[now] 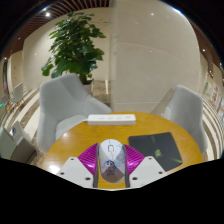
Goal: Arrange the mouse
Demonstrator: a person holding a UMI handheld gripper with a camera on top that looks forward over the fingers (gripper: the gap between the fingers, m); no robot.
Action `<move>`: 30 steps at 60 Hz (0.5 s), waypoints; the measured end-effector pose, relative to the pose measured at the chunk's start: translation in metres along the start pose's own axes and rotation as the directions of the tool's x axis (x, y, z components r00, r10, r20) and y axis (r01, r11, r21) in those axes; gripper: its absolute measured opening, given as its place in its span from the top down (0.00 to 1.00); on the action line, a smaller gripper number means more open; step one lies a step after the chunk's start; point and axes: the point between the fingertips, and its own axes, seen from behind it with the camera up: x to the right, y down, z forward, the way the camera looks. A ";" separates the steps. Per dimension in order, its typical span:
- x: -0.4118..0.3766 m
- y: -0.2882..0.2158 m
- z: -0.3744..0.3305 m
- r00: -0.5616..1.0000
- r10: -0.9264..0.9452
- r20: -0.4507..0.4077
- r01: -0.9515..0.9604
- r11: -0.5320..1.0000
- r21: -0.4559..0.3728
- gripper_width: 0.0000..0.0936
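Observation:
A white and grey computer mouse point(111, 157) sits between my gripper's point(111, 165) two fingers, whose magenta pads point(89, 160) press on both of its sides. The mouse is held above a round yellow wooden table point(85, 133). A dark mouse mat point(158, 146) lies on the table just right of the fingers.
A white keyboard point(111, 119) lies at the table's far edge. White chairs point(65, 100) stand behind the table on the left and on the right point(185, 105). A large potted plant point(75, 45) stands beyond them.

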 end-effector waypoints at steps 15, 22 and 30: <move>0.160 0.020 0.076 0.988 0.079 -0.136 -0.085 0.996 -0.040 0.61; 0.190 0.062 0.107 0.982 0.129 -0.141 -0.145 0.983 -0.111 0.61; 0.196 0.076 0.116 0.983 0.145 -0.113 -0.158 0.981 -0.115 0.49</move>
